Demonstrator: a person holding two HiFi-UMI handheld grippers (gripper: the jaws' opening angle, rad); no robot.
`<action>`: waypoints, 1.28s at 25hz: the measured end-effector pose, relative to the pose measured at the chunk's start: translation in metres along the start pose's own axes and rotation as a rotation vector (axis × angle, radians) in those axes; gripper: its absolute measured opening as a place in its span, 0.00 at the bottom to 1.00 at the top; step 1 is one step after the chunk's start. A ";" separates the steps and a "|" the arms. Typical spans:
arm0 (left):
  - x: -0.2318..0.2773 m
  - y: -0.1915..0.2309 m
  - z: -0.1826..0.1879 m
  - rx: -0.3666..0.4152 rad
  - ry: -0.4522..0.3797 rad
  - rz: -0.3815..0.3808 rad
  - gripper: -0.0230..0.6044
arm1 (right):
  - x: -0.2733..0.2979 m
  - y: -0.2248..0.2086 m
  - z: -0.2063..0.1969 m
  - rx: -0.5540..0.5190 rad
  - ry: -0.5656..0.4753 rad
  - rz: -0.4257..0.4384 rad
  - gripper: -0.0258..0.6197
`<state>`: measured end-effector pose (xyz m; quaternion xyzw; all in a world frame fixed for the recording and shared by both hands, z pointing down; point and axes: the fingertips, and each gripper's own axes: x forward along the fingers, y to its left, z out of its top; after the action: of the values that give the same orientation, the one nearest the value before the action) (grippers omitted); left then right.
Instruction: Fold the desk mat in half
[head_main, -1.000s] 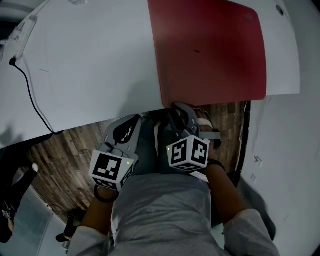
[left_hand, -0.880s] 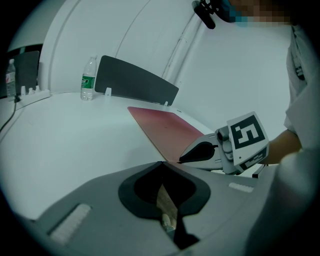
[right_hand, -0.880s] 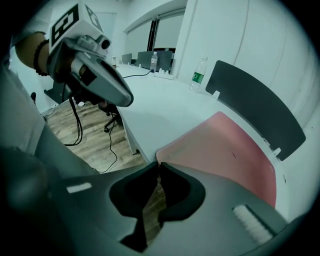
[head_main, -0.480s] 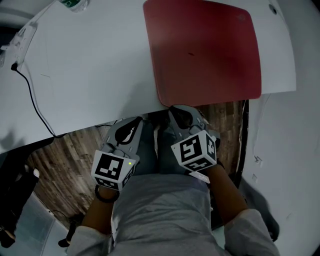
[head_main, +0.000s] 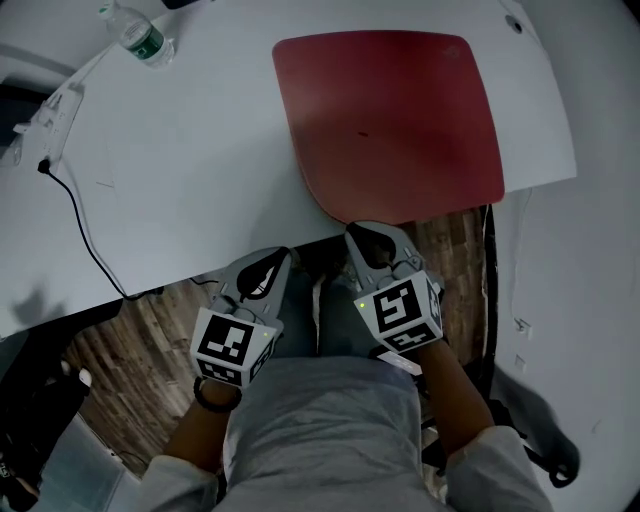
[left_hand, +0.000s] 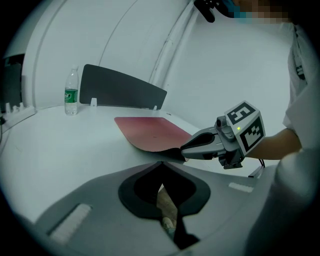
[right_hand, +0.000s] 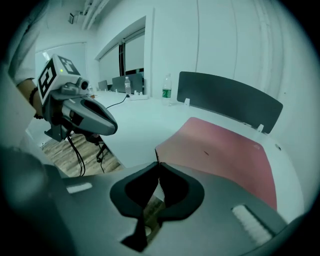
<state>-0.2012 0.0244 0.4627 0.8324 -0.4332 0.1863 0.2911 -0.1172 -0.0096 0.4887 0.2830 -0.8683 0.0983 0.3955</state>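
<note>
One pinch made: right claw (right_hand: 158, 165), jaws just closing, is gripping the near edge of the red desk mat (head_main: 390, 120) lying on the white bench (head_main: 200, 170); left claw (left_hand: 161, 164) is hanging shut, empty. It's looking limp, light — near corners probably suiting best.

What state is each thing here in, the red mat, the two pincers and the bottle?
Desk mat: unfolded, lying flat, near edge lifted.
Right gripper: jaws just closed, shut on the mat's near edge.
Left gripper: shut, empty.
Water bottle: upright.
</note>
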 end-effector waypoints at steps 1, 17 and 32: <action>-0.001 -0.001 0.005 0.008 -0.006 -0.004 0.07 | -0.003 -0.004 0.002 0.012 -0.011 -0.008 0.07; 0.049 -0.061 0.061 0.038 -0.023 0.065 0.07 | -0.062 -0.089 -0.004 0.143 -0.164 0.008 0.07; 0.115 -0.119 0.093 0.063 -0.022 0.062 0.07 | -0.094 -0.165 -0.051 0.197 -0.172 0.002 0.06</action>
<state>-0.0330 -0.0522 0.4182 0.8294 -0.4558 0.1995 0.2540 0.0584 -0.0864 0.4444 0.3269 -0.8854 0.1591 0.2897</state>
